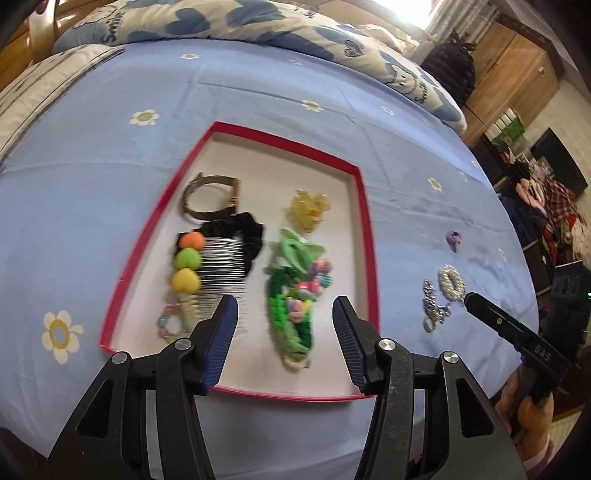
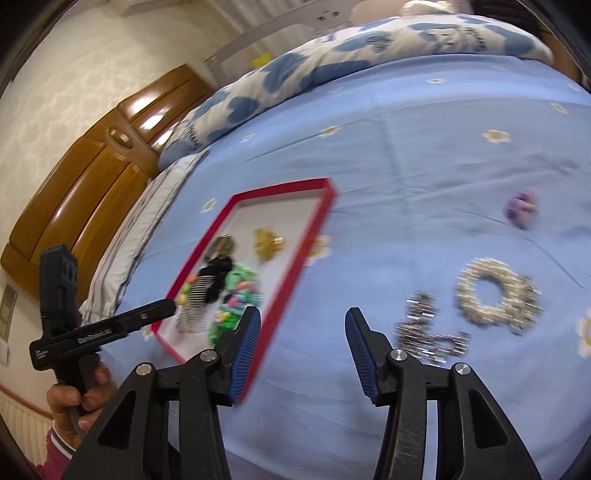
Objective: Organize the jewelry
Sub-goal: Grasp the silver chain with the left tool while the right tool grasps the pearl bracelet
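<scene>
A red-rimmed tray (image 1: pixel 364 206) lies on the blue bedsheet and holds hair pieces: a brown band (image 1: pixel 210 197), a black scrunchie (image 1: pixel 236 229), a comb with coloured hearts (image 1: pixel 192 266), a yellow claw clip (image 1: pixel 308 208) and a green beaded clip (image 1: pixel 291 310). My left gripper (image 1: pixel 285 314) is open and empty, just above the tray's near end. On the sheet right of the tray lie a pearl ring (image 2: pixel 495 295), a silver chain (image 2: pixel 428 328) and a purple clip (image 2: pixel 521 208). My right gripper (image 2: pixel 303 328) is open and empty, left of the chain.
A patterned duvet (image 1: pixel 236 18) is bunched along the bed's far side. A wooden headboard (image 2: pixel 74 192) stands at the left in the right wrist view. Cluttered furniture (image 1: pixel 546 206) stands past the bed's right edge.
</scene>
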Demonstrator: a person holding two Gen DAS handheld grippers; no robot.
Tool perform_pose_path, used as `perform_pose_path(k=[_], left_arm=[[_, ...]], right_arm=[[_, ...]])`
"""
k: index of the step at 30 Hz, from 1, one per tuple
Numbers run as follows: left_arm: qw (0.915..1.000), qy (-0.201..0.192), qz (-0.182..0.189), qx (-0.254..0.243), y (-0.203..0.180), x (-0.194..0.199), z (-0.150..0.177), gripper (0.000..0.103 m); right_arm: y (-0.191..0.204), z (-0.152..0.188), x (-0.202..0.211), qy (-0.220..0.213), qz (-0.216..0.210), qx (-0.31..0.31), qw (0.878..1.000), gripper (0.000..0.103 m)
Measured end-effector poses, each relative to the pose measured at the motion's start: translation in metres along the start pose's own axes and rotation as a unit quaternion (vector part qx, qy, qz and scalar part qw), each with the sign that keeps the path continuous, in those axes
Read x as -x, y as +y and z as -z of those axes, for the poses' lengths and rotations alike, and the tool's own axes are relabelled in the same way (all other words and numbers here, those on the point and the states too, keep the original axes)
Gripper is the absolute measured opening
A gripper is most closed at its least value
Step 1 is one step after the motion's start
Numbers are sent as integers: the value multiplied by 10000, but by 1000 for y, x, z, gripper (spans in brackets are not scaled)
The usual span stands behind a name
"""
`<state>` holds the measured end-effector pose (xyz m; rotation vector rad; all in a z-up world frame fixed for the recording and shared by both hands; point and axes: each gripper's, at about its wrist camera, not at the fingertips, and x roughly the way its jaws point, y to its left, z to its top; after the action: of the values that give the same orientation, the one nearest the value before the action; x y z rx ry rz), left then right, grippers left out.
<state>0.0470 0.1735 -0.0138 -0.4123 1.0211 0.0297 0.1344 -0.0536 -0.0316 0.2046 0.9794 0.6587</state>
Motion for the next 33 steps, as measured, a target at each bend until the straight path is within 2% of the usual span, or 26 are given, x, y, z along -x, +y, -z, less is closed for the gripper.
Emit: perform_pose_path(k=[8,21,27,33], left_arm=[[9995,84,154,-272,-33,-4,2,52],[9955,320,418,-787,-90,-18,7,52],[9915,523,546,-1061,-119,-35,8,52],[9855,782,673,-1346,-148,-59,9,52]], right_arm=[[-57,10,35,-238,371,-577,9974,51],[-102,19,58,-405,660,-942,9925,51],[-109,10,54,-375,832,-744,9930,51],[-111,-16,31,-76,1048,9,9945,51]])
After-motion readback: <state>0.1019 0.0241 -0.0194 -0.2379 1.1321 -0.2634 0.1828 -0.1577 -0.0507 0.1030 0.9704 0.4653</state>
